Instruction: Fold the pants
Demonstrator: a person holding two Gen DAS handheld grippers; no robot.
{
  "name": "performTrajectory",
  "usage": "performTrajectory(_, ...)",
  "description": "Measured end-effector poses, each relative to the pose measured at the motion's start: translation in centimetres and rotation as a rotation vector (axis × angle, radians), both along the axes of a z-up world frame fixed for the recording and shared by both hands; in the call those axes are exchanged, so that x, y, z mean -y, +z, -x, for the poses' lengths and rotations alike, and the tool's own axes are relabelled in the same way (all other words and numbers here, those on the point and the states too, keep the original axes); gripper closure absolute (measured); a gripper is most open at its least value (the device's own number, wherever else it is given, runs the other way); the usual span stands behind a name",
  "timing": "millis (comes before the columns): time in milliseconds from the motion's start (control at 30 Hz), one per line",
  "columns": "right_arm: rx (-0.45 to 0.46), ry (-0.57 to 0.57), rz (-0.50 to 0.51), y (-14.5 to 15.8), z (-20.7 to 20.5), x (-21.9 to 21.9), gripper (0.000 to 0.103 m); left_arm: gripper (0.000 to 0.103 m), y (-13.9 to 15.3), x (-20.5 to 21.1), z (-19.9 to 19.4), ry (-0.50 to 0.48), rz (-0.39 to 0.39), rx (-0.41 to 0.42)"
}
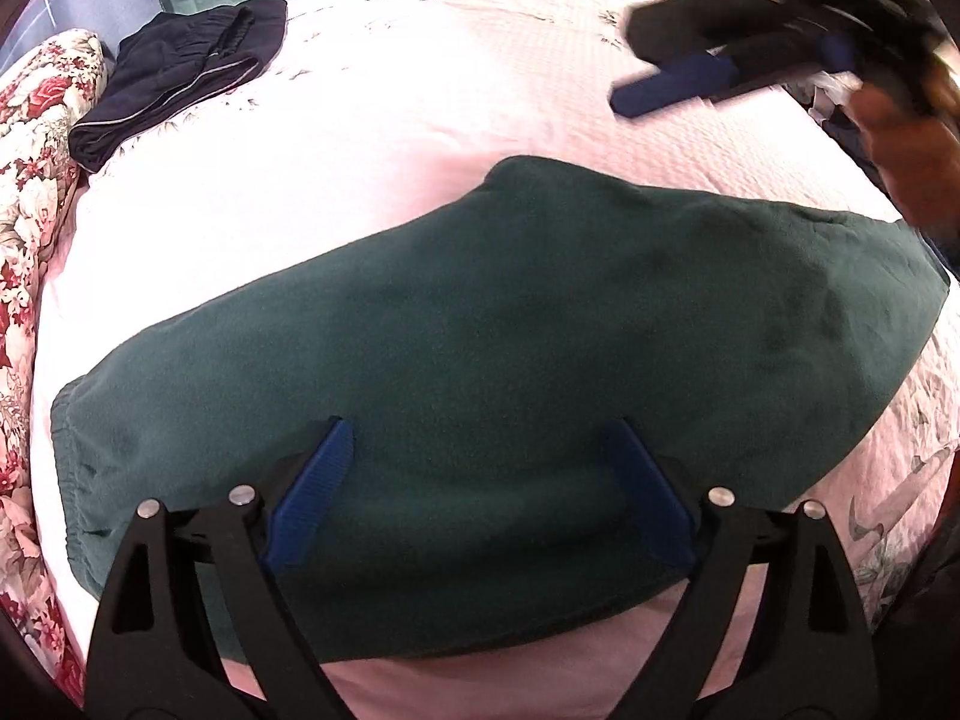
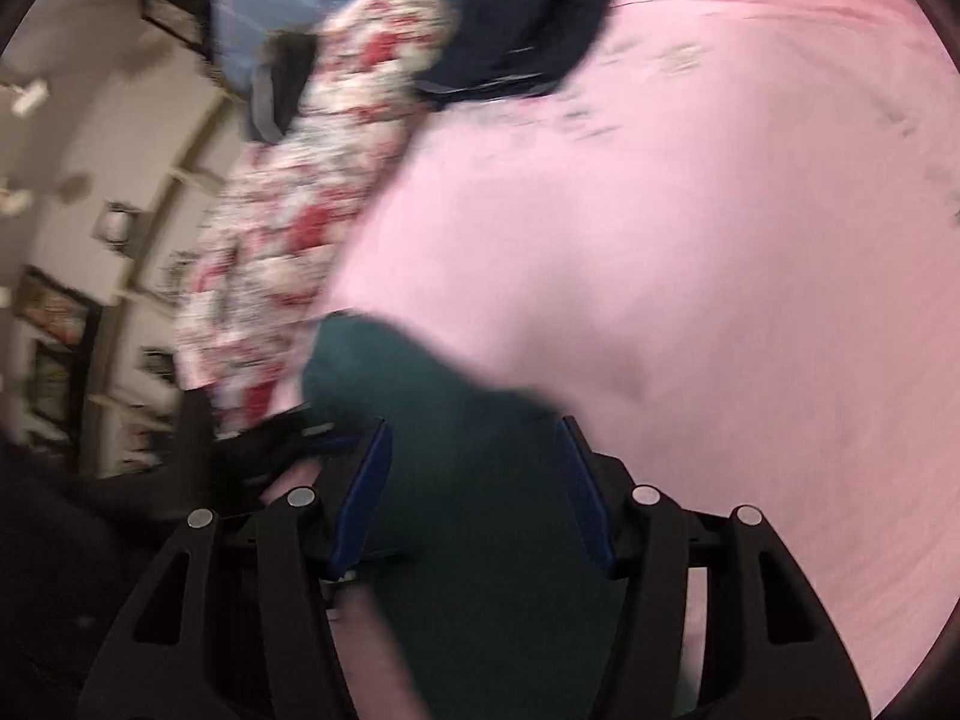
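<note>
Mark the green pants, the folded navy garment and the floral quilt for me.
green pants (image 1: 510,324): left wrist view, middle of the flat fabric.
folded navy garment (image 1: 180,78): left wrist view, centre of the pile.
floral quilt (image 1: 36,180): left wrist view, its printed surface at the left edge.

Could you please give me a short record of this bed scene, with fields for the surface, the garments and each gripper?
surface: pink bedspread
main garment: green pants, lying flat and folded across the bed
other garment: dark pants, folded, at the far side beside the floral quilt
left gripper: jaws wide open above the green pants, nothing gripped
right gripper: jaws apart over an end of the green pants, view blurred, no grip visible
fold status: green pants appear folded at least once
</note>
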State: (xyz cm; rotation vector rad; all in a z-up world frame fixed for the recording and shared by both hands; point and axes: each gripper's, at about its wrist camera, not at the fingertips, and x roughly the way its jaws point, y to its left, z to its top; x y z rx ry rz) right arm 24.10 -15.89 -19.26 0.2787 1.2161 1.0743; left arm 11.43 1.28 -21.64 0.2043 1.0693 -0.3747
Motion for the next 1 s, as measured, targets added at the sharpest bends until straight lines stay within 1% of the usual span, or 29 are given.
performTrajectory(33,-0.009,0.005,0.002,-0.5,0.7,-0.6,0.046,0.011,-0.1,0.0,0.1,-0.002,0.000,0.004)
performTrajectory(67,-0.025,-0.003,0.030,-1.6,1.4,-0.9,0.046,0.011,-0.1,0.0,0.1,-0.004,-0.001,0.008)
performTrajectory(133,-0.038,-0.060,0.114,-3.6,1.8,-0.6,0.046,0.010,-0.1,-0.1,0.2,-0.009,0.002,0.011)
performTrajectory(167,-0.054,-0.128,0.117,-4.8,1.9,0.9,0.055,0.010,-0.2,-0.1,0.2,-0.012,-0.001,0.008)
performTrajectory(200,-0.075,-0.187,0.092,-4.9,2.0,2.4,0.055,0.009,-0.2,-0.1,0.2,-0.015,-0.002,0.012)
performTrajectory(233,-0.107,-0.274,0.085,-4.7,2.2,4.0,0.055,0.007,-0.1,-0.1,0.2,-0.017,-0.004,0.015)
performTrajectory(267,-0.118,-0.356,0.084,-4.0,2.9,5.3,0.054,0.007,-0.1,-0.1,0.2,-0.017,-0.003,0.014)
performTrajectory(300,-0.113,-0.388,0.037,-3.3,3.9,6.3,0.052,0.007,-0.1,-0.1,0.1,-0.015,-0.004,0.009)
performTrajectory(367,-0.092,-0.395,-0.063,-1.8,6.7,7.2,0.049,0.007,0.2,0.1,0.1,-0.009,-0.010,0.002)
performTrajectory(400,-0.079,-0.396,-0.033,-1.7,7.7,7.2,0.049,0.007,0.1,0.1,-0.1,-0.004,-0.011,-0.002)
performTrajectory(467,-0.060,-0.419,0.076,-2.3,9.7,8.3,0.049,0.006,0.1,0.2,-0.1,-0.004,-0.020,-0.004)
performTrajectory(500,-0.077,-0.460,0.122,-3.1,10.8,9.8,0.049,0.005,0.0,0.2,-0.3,-0.004,-0.025,-0.001)
performTrajectory(533,-0.098,-0.502,0.143,-3.7,11.6,11.3,0.049,0.004,0.0,0.2,-0.2,-0.004,-0.031,0.000)
performTrajectory(567,-0.111,-0.554,0.101,-3.9,13.0,13.8,0.052,0.003,0.0,0.2,-0.3,0.004,-0.037,-0.003)
performTrajectory(633,-0.116,-0.642,0.109,-3.2,14.9,17.2,0.051,0.002,0.0,0.1,-0.6,0.025,-0.046,-0.013)
performTrajectory(667,-0.106,-0.713,0.158,-2.7,16.2,19.9,0.051,0.002,0.0,0.0,-0.7,0.031,-0.054,-0.015)
performTrajectory(767,-0.087,-0.866,0.231,-1.3,19.4,25.8,0.050,0.002,0.4,0.2,-1.0,0.060,-0.102,-0.010)
performTrajectory(800,-0.081,-0.934,0.232,-0.5,21.0,28.1,0.050,0.002,0.6,0.3,-1.0,0.068,-0.129,-0.001)
performTrajectory(867,-0.041,-1.042,0.235,1.0,23.4,31.1,0.050,0.002,1.3,0.8,-0.9,0.077,-0.166,0.023)
performTrajectory(900,0.003,-1.105,0.259,2.1,24.5,32.6,0.050,0.002,1.9,1.2,-1.0,0.083,-0.177,0.036)
performTrajectory(1000,0.076,-1.185,0.346,2.9,25.8,34.7,0.050,0.002,3.5,2.8,-0.9,0.087,-0.156,0.053)
